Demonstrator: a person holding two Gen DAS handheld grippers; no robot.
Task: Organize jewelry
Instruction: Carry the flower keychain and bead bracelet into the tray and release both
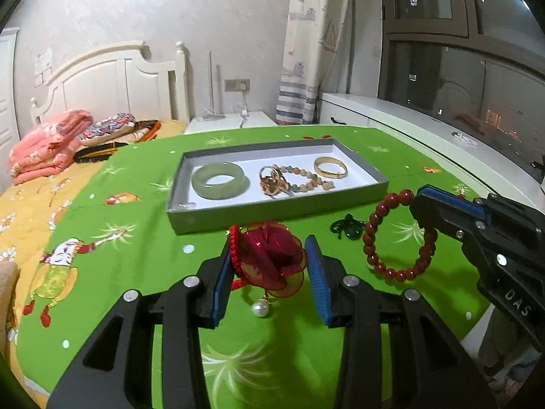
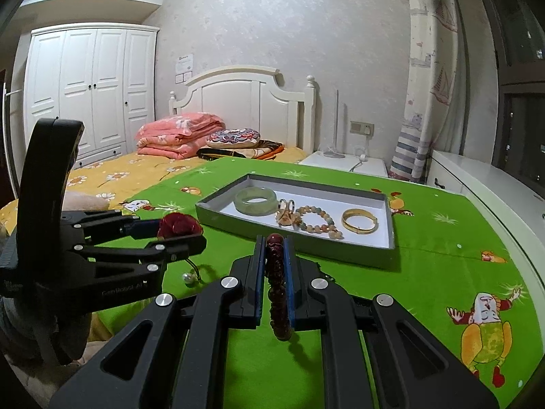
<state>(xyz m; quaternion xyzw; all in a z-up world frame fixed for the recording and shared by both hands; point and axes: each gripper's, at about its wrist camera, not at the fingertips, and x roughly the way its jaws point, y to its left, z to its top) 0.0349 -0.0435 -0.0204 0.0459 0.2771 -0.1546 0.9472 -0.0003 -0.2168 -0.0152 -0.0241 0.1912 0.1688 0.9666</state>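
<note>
While left tongs (image 1: 269,266) grip red flower ornament (image 1: 269,255), right tongs (image 2: 276,269) clamp red bead bracelet (image 2: 277,289)

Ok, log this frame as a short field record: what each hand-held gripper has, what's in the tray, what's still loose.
left hand-held gripper: around red flower ornament, pads not visibly pressing
right hand-held gripper: shut on red bead bracelet
tray: jade bangle, gold rings, pale bead bracelet, gold bangle
loose on green cloth: dark green pendant
</note>
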